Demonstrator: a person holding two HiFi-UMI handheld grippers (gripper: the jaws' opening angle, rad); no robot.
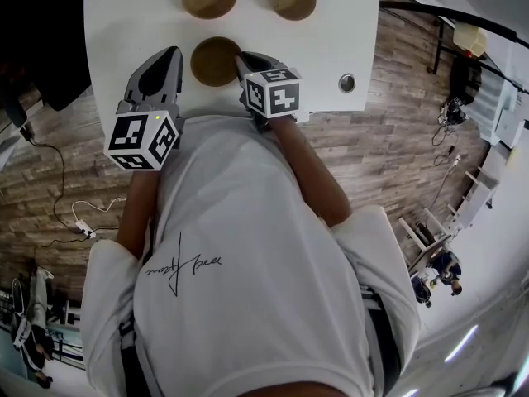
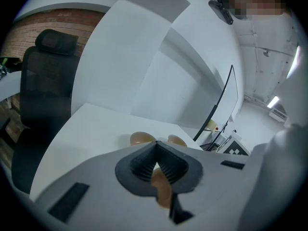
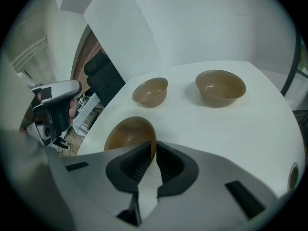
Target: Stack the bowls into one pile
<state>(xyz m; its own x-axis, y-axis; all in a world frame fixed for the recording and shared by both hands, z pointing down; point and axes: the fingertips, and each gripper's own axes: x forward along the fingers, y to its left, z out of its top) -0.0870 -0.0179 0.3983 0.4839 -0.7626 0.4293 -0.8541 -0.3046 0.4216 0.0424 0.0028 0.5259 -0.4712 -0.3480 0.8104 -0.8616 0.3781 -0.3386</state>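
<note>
Near bowl (image 3: 127, 134) sat at counter (image 3: 231, 129) front edge | right gripper (image 3: 153, 153) jaws pinched its rim | left gripper (image 2: 155, 162) jaws closed, empty | best: lift level, grip firm, centre over a far bowl (image 3: 220, 87)

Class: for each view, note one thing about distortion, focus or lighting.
Head view: fisheye bends the floor planks; table evenly lit. Left gripper view: dark circular vignette, left gripper body close and soft. Right gripper view: near bowl sharp, soft shadows under the far bowls.

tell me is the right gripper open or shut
Shut: the right gripper pinches the rim of the near bowl between its jaws, in the right gripper view.
</note>
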